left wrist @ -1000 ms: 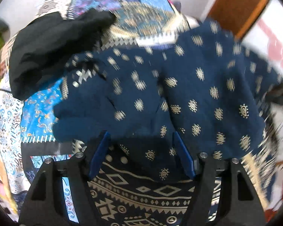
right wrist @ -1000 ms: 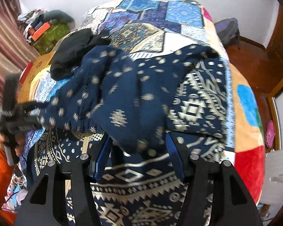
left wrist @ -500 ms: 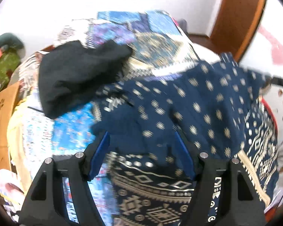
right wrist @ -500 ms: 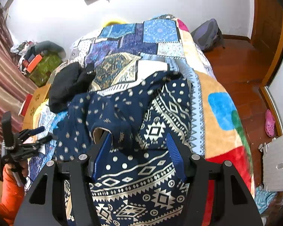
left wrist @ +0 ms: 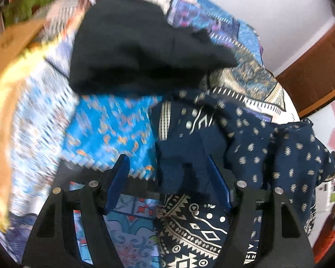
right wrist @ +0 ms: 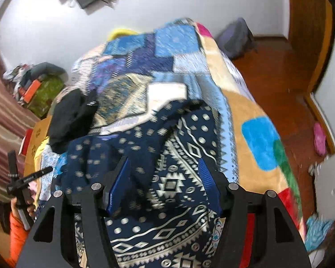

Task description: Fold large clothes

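navy patterned garment [right wrist: 167,167] heaped centre-low on patchwork bedspread [right wrist: 245,102], right gripper [right wrist: 163,181] jaws apart over its cloth, nothing pinched, left gripper [left wrist: 169,178] jaws wide, garment [left wrist: 245,147] right of frame, black garment [left wrist: 134,44] upper centre

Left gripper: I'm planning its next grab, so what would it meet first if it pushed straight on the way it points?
Most likely the navy patterned garment lying on the bed quilt, between the open left gripper fingers; depth is unclear.

two close wrist views, steeply down over one navy garment [left wrist: 279,156]
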Demonstrator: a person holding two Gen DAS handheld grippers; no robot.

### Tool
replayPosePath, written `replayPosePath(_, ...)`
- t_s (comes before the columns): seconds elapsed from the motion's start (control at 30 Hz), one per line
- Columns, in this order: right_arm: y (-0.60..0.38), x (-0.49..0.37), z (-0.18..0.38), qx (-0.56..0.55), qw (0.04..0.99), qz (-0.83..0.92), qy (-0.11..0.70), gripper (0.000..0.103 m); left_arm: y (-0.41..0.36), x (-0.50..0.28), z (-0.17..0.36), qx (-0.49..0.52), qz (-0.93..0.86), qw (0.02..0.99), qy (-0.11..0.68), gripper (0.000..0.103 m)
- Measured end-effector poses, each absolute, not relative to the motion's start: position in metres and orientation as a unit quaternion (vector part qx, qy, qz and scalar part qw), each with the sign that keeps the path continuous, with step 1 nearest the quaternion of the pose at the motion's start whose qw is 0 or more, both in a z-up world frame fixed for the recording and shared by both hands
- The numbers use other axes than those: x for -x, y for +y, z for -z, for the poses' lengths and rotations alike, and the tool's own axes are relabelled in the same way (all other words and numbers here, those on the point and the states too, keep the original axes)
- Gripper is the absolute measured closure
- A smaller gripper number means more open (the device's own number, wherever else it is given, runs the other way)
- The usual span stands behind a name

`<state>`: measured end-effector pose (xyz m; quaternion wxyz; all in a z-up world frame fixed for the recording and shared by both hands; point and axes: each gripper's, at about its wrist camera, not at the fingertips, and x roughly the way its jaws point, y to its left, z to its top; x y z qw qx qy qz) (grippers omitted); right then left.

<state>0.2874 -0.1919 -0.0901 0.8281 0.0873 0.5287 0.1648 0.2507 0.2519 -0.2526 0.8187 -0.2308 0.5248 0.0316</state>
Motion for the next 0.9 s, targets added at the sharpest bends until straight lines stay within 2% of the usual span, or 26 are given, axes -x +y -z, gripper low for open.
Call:
replayPosePath(0.27,-0.217,-0.313,0.140,-0.161,0.780,-0.142,0.588,0.044,0.243,-0.266,0.307,0.340,0.046,0.757,0.556,0.033)
replayPosePath(0.4,-0.209,-0.318,0.149,-0.164,0.767,-0.169,0.596,0.042,0.231,-0.278,0.315,0.340,0.049,0.760,0.552,0.023)
replayPosePath(0.47,-0.205,-0.324,0.157,-0.167,0.765,-0.169,0.599,0.042,0.225,-0.284,0.313,0.332,0.047,0.769,0.545,0.022)
replayPosePath(0.57,-0.205,-0.330,0.164,-0.185,0.763,-0.153,0.600,0.045,0.223,-0.294,0.312,0.333,0.034,0.774,0.538,0.022)
replayPosePath(0.6,-0.205,-0.331,0.162,-0.183,0.765,-0.148,0.600,0.051,0.223,-0.295,0.313,0.338,0.029,0.774,0.535,0.024)
replayPosePath(0.67,-0.201,-0.325,0.151,-0.164,0.777,-0.147,0.590,0.065,0.224,-0.294,0.307,0.341,0.018,0.779,0.525,0.037)
replayPosePath(0.7,-0.200,-0.322,0.146,-0.158,0.783,-0.155,0.581,0.077,0.227,-0.292,0.305,0.338,0.018,0.783,0.522,0.053)
replayPosePath(0.73,-0.198,-0.318,0.139,-0.152,0.788,-0.165,0.573,0.082,0.225,-0.290,0.301,0.333,0.023,0.788,0.518,0.068)
replayPosePath(0.8,-0.195,-0.312,0.125,-0.141,0.800,-0.171,0.557,0.087,0.215,-0.285,0.284,0.310,0.042,0.805,0.504,0.082)
replayPosePath(0.9,-0.189,-0.302,0.098,-0.135,0.815,-0.184,0.532,0.089,0.199,-0.277,0.252,0.259,0.050,0.837,0.480,0.087)
